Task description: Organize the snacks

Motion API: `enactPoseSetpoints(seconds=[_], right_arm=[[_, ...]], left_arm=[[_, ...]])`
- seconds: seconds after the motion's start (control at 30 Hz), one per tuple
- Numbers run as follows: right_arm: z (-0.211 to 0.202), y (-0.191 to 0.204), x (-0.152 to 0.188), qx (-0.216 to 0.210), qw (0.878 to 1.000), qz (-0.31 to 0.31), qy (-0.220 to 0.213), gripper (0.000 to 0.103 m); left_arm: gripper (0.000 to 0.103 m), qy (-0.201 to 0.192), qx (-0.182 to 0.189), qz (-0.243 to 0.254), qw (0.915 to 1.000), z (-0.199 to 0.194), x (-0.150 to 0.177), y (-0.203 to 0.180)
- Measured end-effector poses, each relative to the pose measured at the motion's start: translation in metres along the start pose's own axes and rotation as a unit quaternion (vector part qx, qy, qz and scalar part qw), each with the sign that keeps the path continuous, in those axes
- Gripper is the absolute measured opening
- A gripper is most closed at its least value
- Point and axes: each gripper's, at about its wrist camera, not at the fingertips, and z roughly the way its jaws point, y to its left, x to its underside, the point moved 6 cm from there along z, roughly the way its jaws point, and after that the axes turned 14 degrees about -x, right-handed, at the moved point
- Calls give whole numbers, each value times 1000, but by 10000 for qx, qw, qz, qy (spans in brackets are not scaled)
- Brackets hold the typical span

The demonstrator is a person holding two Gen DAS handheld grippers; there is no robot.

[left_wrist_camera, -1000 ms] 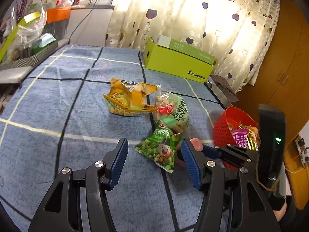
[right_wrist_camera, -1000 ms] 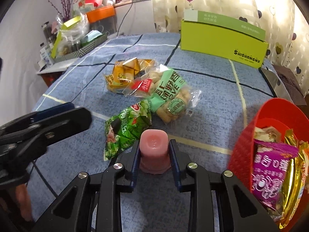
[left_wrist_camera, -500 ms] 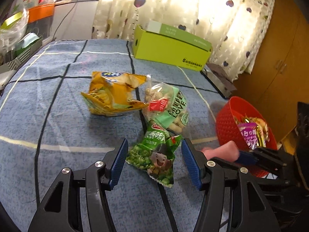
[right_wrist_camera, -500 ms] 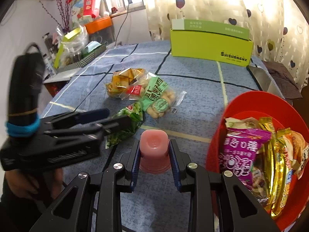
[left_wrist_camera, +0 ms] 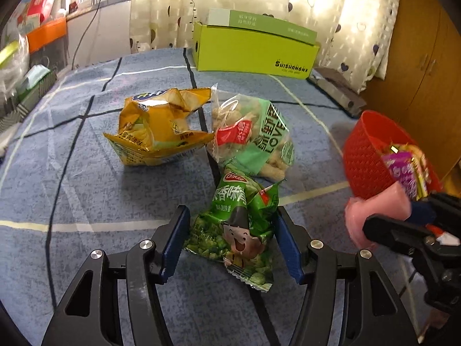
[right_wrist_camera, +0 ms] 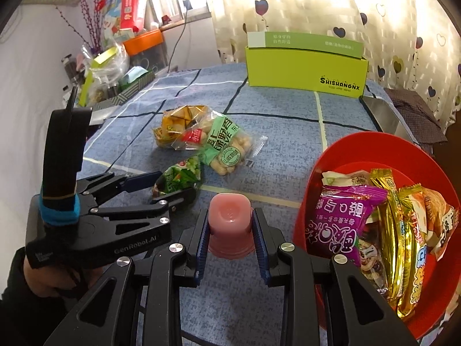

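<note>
Snacks lie on a blue cloth with dark and pale lines [left_wrist_camera: 86, 190] that covers the table. Low in the middle of the left wrist view, the left gripper [left_wrist_camera: 232, 239] has its two blue-padded fingers [left_wrist_camera: 173, 239] spread wide, one on each side of a small shiny green bag of peas with a cartoon face [left_wrist_camera: 239, 225]. The pads look very close to the bag's edges, but they do not squeeze it. Just above that bag lies a clear bag of pale puffy snacks with a green and red label [left_wrist_camera: 253, 138], and touching it on the left is a crumpled yellow chip bag [left_wrist_camera: 158, 127]. At the bottom middle of the right wrist view, the right gripper [right_wrist_camera: 230, 232] pinches a small pink plastic jelly cup [right_wrist_camera: 230, 225] between its fingers. Just to the right of the cup is a round red plastic basket [right_wrist_camera: 383, 150], which holds a purple packet [right_wrist_camera: 340, 216] and gold packets [right_wrist_camera: 403, 245]. A yellow-green cardboard box with dark letters [right_wrist_camera: 305, 69] stands at the far end of the cloth, in front of a cream curtain with hearts [right_wrist_camera: 317, 5]. A hand in a dark sleeve [right_wrist_camera: 43, 276] holds the left gripper at the lower left of that view.
</note>
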Motion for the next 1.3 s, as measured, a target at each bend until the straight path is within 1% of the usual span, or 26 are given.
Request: enactPoseSetpoints(seconds=[0.03, 0.07, 0.1, 0.3, 0.57, 0.63, 0.73, 0.9, 1.07, 1.3], right_arm=[[-2, 1, 1, 4, 10000, -4, -6, 27], [-4, 1, 2, 9, 10000, -13, -12, 27], [-6, 2, 2, 10, 10000, -24, -22, 27], [-18, 9, 10, -1, 10000, -41, -73, 27], [-37, 23, 28, 12, 9999, -116, -88, 27], [-40, 25, 33, 16, 9999, -131, -69, 27], [-43, 29, 41, 29, 9999, -159, -17, 27], [-51, 34, 52, 46, 9998, -201, 11, 27], [-60, 38, 58, 64, 9997, -226, -23, 27], [-69, 45, 61, 57, 9995, -293, -76, 27]], left_arm=[[59, -7, -50, 29, 10000, -1, 1, -1], [54, -14, -101, 54, 9999, -4, 3, -2], [52, -14, -113, 63, 9999, -5, 3, -1], [49, 47, -150, -48, 9999, -18, 15, 0], [48, -87, -130, -247, 9996, -50, 28, -3], [48, -127, -225, -325, 9991, -59, 32, -3], [48, -123, -244, -472, 9985, -71, 42, -3], [48, -155, -355, -533, 9978, -86, 53, -1], [48, -253, -432, -594, 9970, -103, 59, -1], [48, -454, -437, -630, 9960, -124, 59, -3]])
